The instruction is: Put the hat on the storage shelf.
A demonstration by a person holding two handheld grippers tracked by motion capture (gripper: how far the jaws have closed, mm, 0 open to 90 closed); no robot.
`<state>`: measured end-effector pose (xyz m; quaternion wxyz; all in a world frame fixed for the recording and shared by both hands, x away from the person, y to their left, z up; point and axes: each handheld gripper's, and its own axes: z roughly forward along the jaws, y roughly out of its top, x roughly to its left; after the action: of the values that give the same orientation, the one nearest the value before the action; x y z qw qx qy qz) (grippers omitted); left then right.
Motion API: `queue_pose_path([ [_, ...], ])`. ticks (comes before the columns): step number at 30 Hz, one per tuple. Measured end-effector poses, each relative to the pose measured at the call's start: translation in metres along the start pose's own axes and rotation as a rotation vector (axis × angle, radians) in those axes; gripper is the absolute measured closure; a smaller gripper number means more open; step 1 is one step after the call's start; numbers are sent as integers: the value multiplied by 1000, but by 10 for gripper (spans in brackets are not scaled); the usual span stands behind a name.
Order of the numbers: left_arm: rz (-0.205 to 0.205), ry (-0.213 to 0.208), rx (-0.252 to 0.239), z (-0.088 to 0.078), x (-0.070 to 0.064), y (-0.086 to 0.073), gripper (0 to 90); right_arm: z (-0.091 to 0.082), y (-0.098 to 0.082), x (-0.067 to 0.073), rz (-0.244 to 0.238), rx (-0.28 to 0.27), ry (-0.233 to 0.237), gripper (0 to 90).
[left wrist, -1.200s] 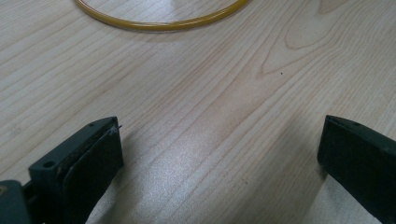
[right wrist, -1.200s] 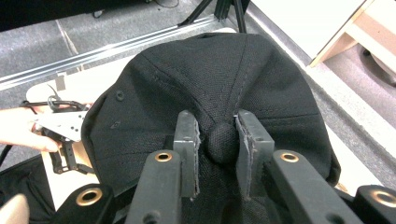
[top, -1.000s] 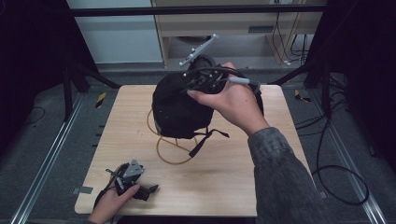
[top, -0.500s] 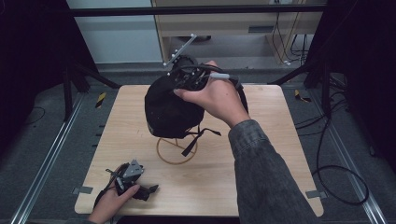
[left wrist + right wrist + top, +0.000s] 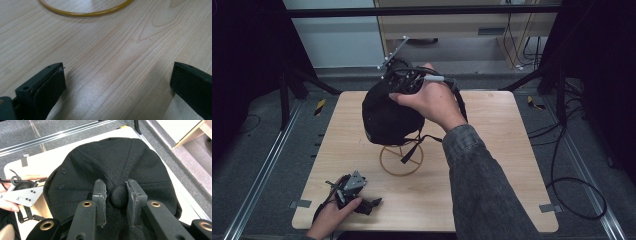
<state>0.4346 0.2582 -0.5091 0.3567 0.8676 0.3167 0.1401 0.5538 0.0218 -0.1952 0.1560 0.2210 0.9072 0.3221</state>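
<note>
On the wooden counter [image 5: 492, 165] we see a yellow wire stand [image 5: 401, 159] near the middle, and above it we hold a black cap [image 5: 384, 115] in the air, its lower edge close over the stand's top. Our right claw [image 5: 117, 195] pinches the button at the cap's crown, the jaws drawn narrow around it. Black straps hang from the cap beside the stand. At the near left corner our left claw [image 5: 362, 202] rests on the counter with its jaws wide apart and bare wood between them.
</note>
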Motion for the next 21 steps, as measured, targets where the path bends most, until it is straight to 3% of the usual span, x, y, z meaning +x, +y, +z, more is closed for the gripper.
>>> queue_pose_path([
  [21,1,-1,-1,1,0,1,0,16,7,-7,17,10,-1,715],
])
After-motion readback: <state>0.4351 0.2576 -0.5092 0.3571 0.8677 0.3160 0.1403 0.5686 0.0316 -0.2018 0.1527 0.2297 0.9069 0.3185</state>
